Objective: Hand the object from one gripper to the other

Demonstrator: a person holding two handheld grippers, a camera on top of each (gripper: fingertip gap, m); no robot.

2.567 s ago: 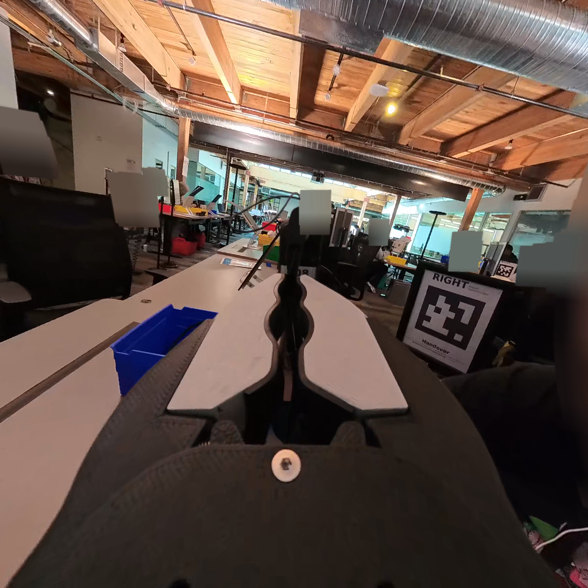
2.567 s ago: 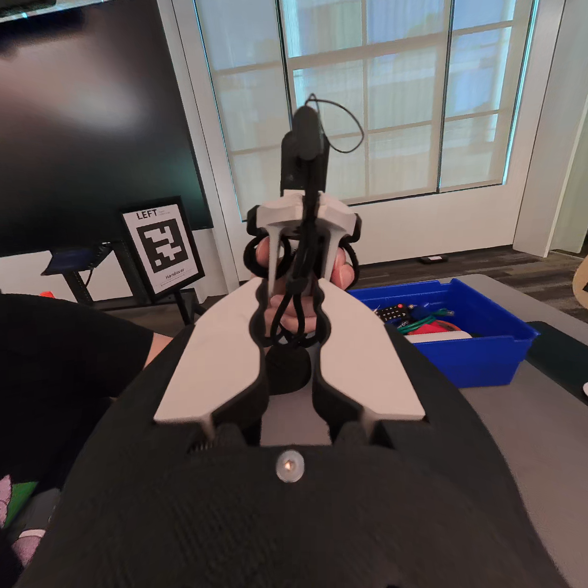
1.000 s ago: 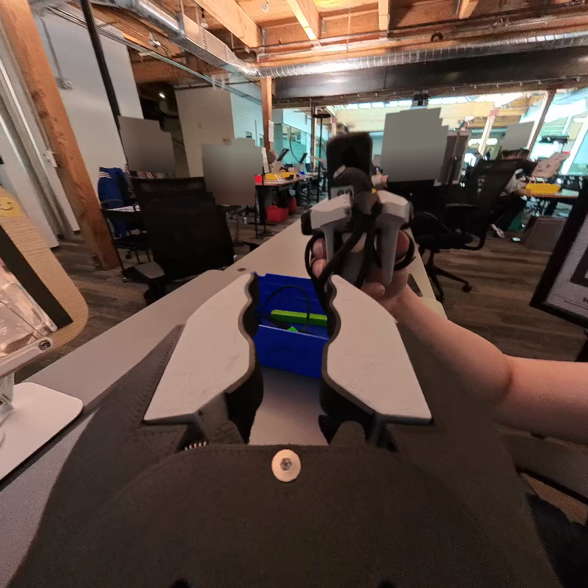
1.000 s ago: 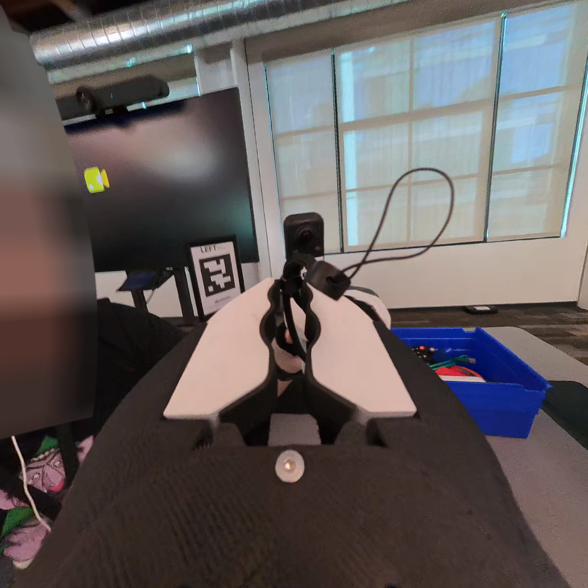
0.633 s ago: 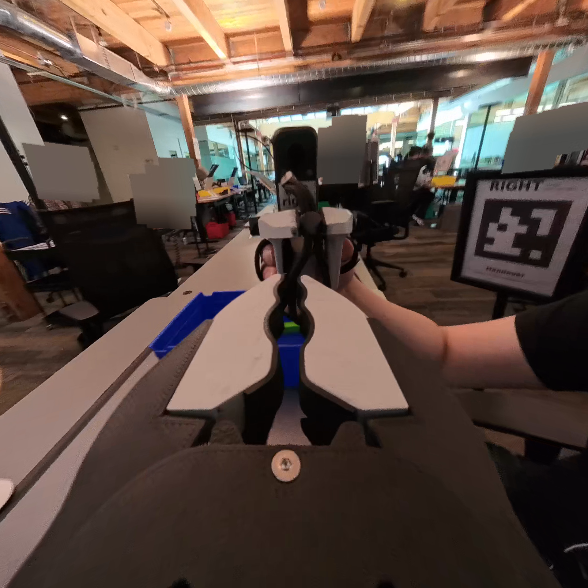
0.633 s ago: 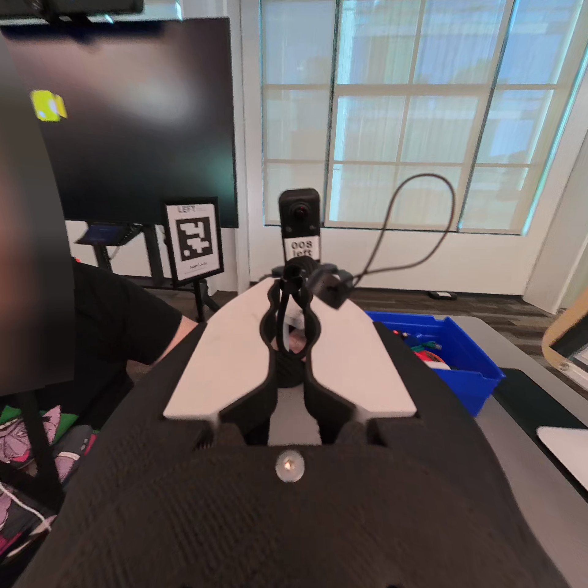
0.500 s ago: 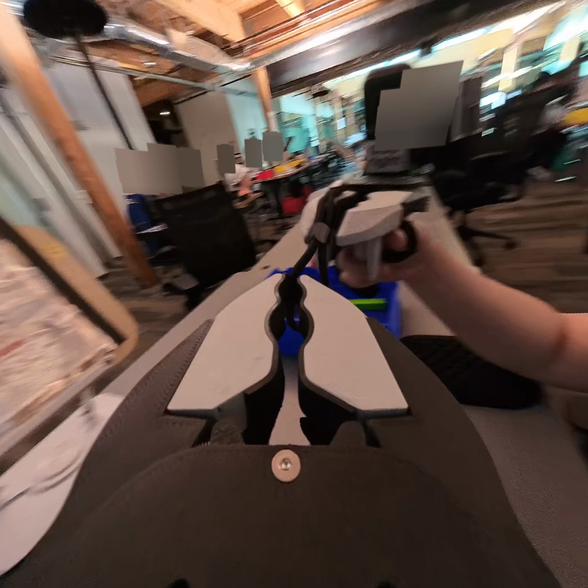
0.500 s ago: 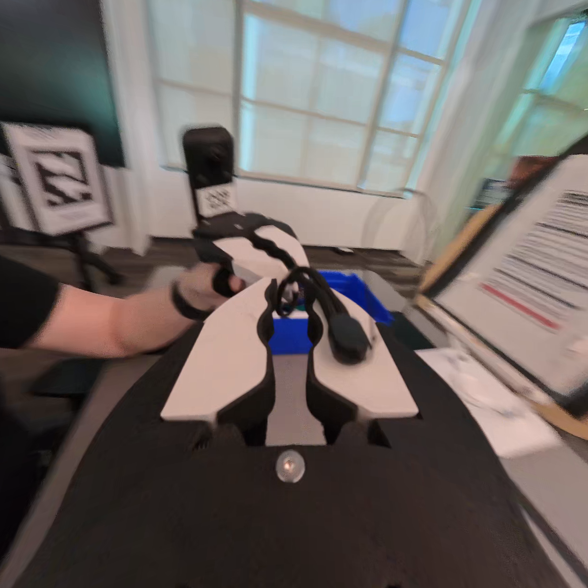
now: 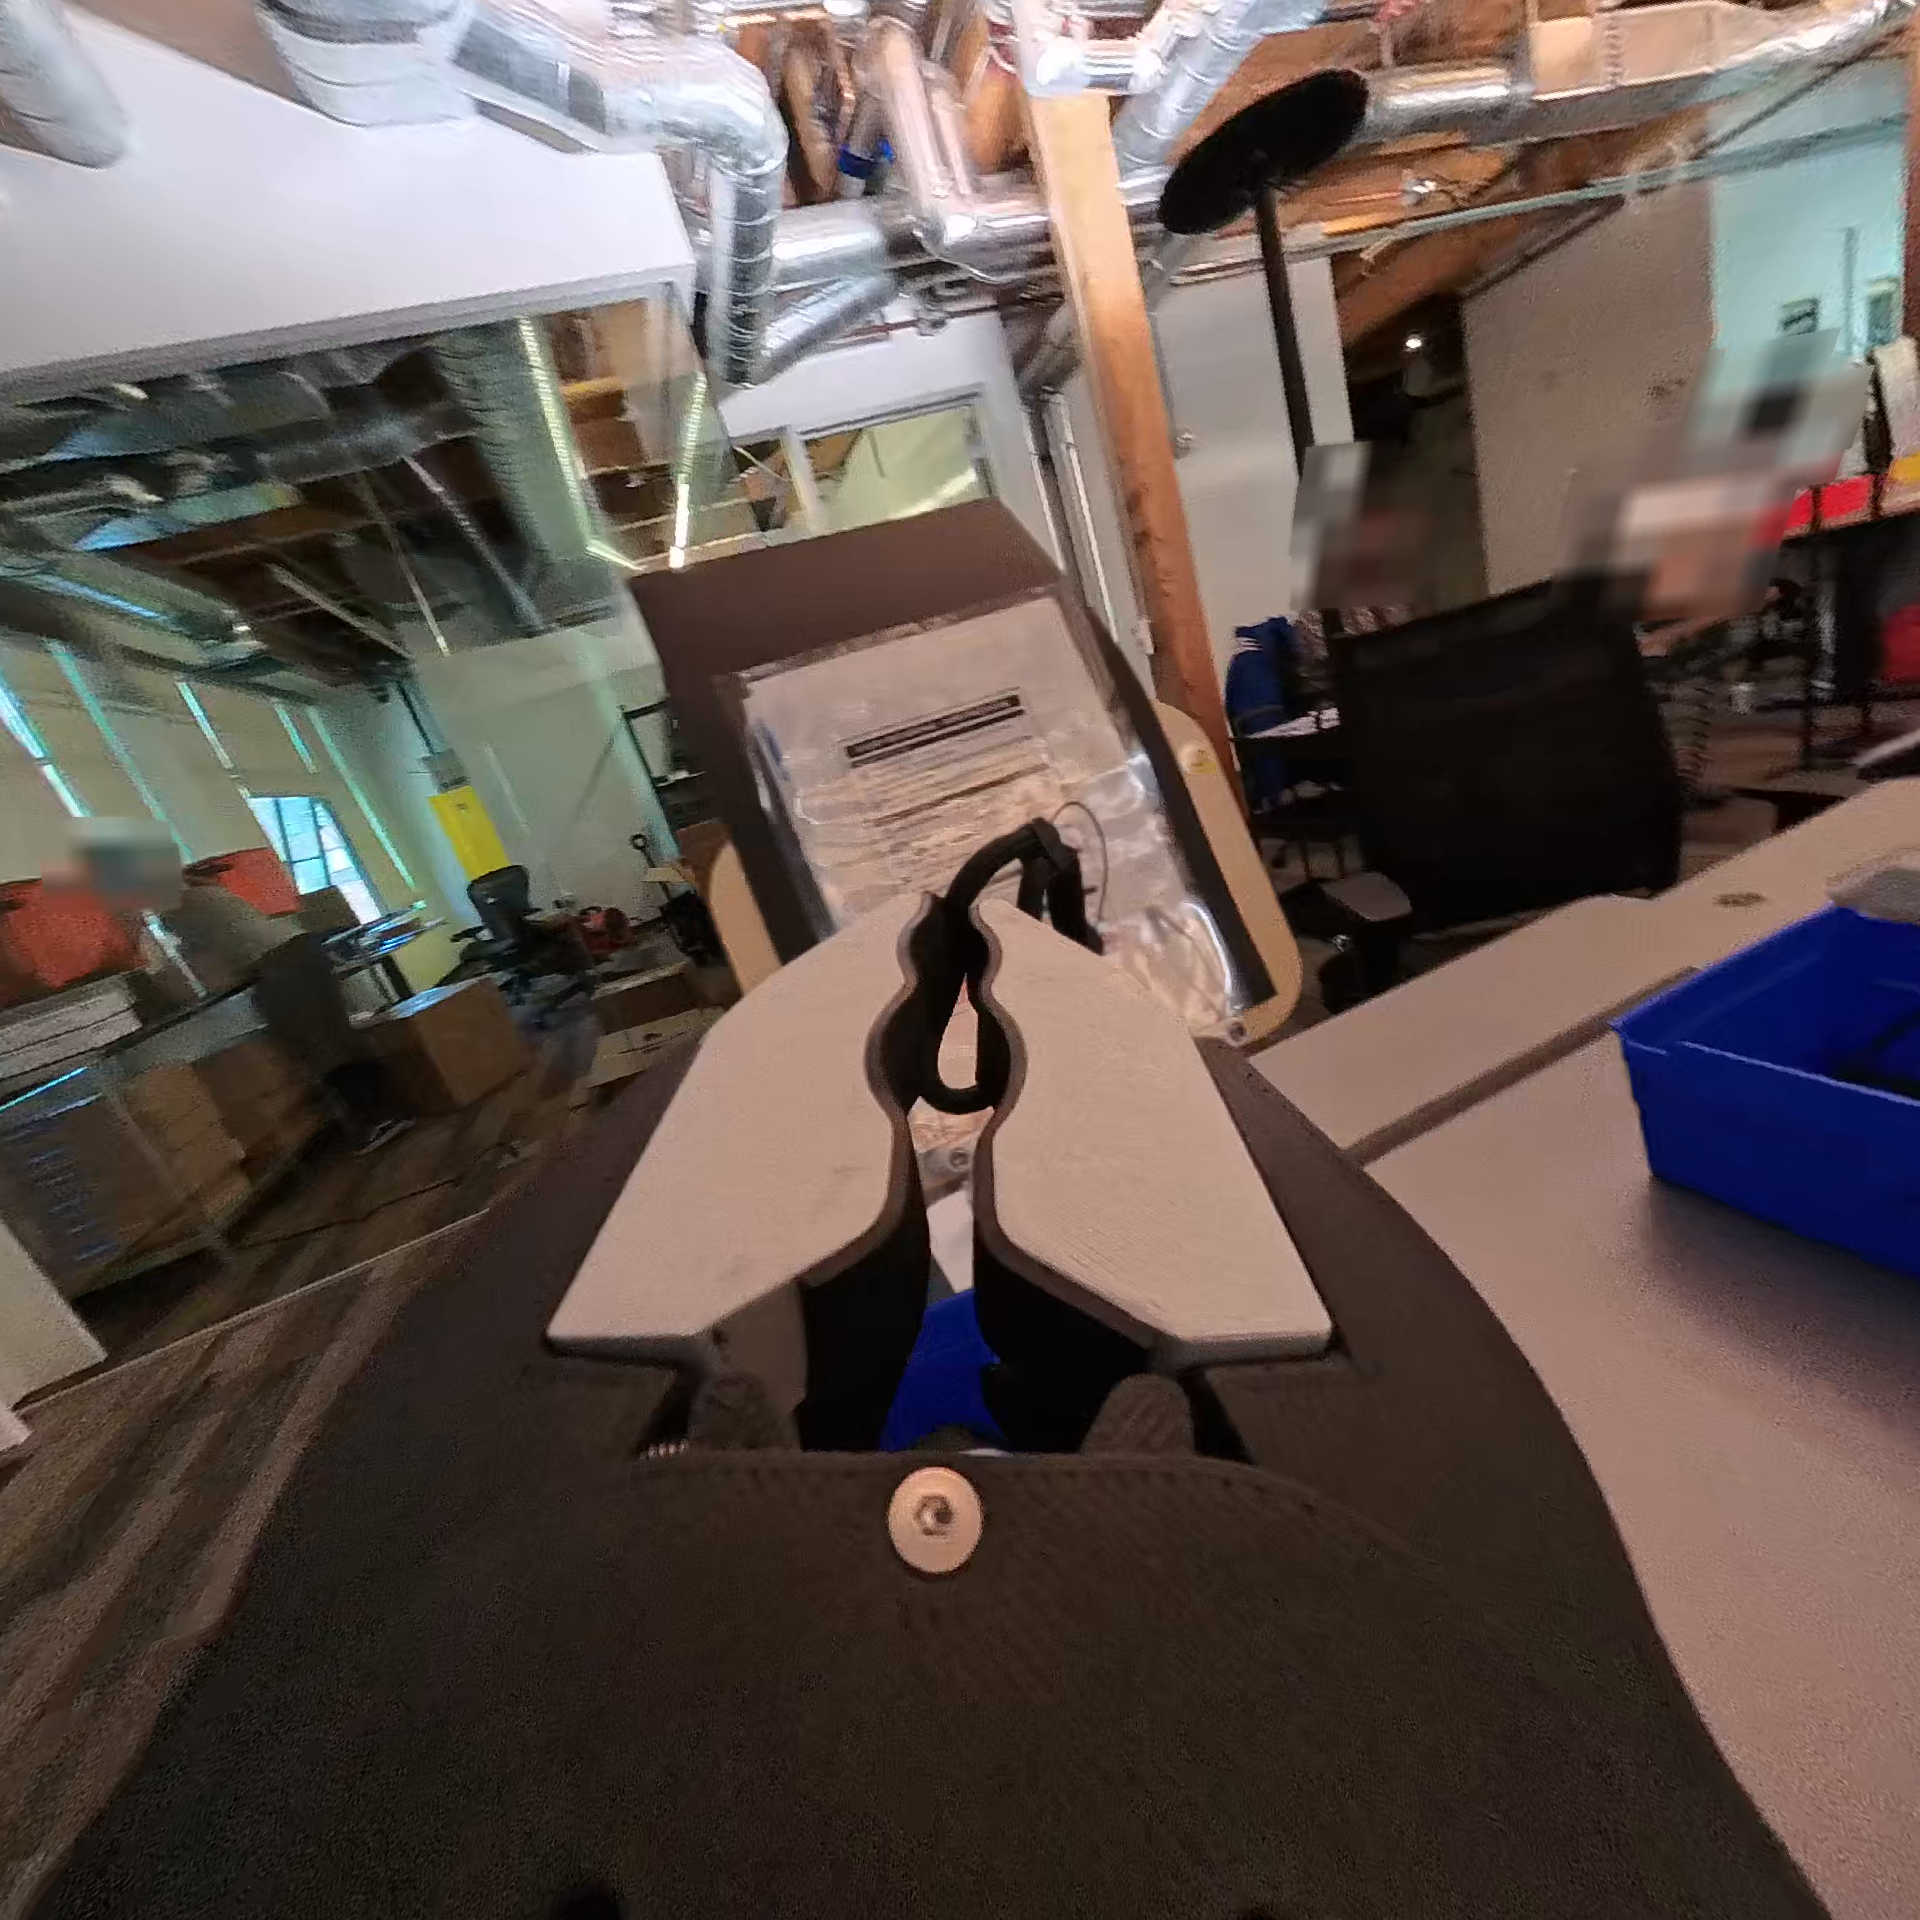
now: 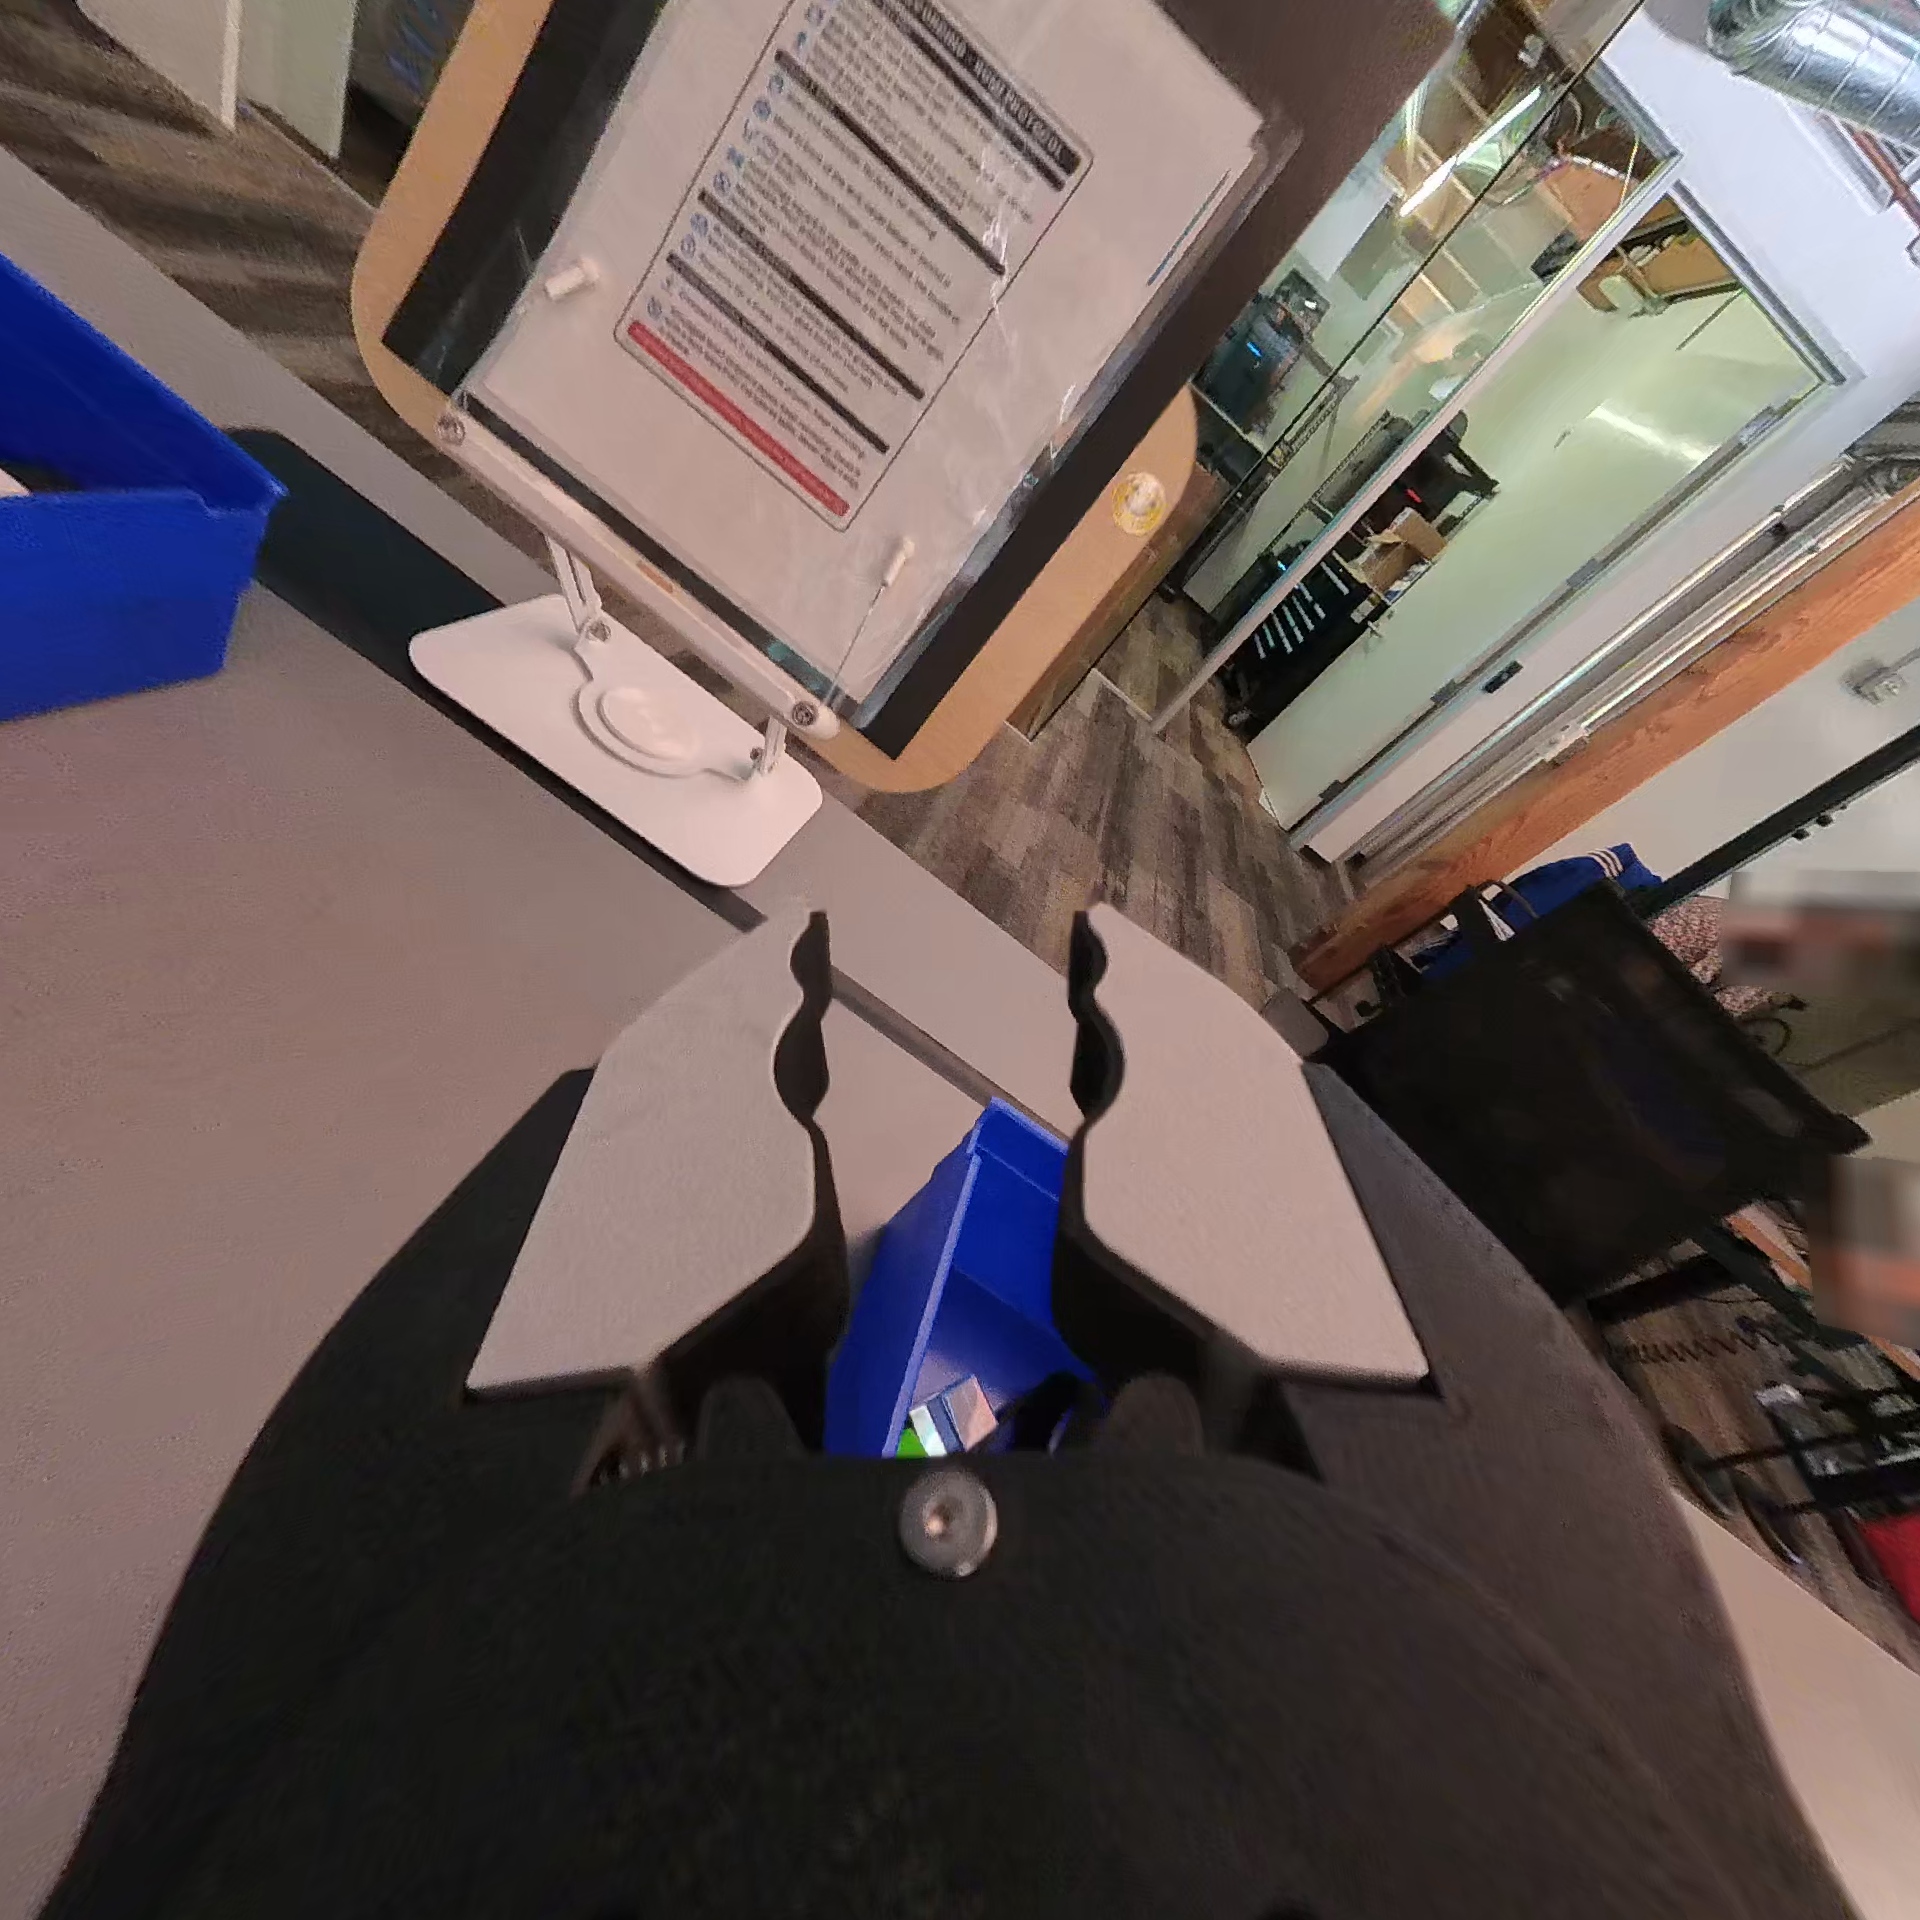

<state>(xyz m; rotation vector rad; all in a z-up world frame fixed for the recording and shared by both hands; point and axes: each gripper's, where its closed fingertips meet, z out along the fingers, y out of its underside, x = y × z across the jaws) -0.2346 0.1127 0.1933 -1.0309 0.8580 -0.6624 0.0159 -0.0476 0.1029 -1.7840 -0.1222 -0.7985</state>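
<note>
The left gripper (image 9: 951, 925) squeezes a black cord (image 9: 961, 1013). Its two grey fingers (image 9: 774, 1132) are pressed almost together, and the cord sits between them near the tips. One loop of the cord hangs in the round gap between the fingers. Another bit of the cord sticks up past the tips and bends over to the right.

The landmark here is the sign board (image 9: 977, 790), a page under clear plastic with a tan wooden edge. In the left wrist view the cord is right in front of the sign board. A blue bin (image 9: 1787, 1081) sits on the grey table (image 9: 1621, 1351), to the right of the sign board. A black chair (image 9: 1496, 748) stands on the floor behind the table, also to the right of the sign board.

The right gripper (image 10: 948, 940) is spread wide and has nothing in it. There is a big gap between its two grey fingers (image 10: 696, 1153). In the right wrist view the sign board (image 10: 821, 281) is above the gripper, leaning on a white stand (image 10: 634, 727) that rests on the grey table (image 10: 260, 987). A blue bin (image 10: 104, 520) is to the left of the sign board. Another blue bin (image 10: 966, 1278) shows through the gap between the fingers, below the sign board, with some small things inside that are too small to tell. A black chair (image 10: 1558, 1081) is on the floor to the lower right of the sign board.
</note>
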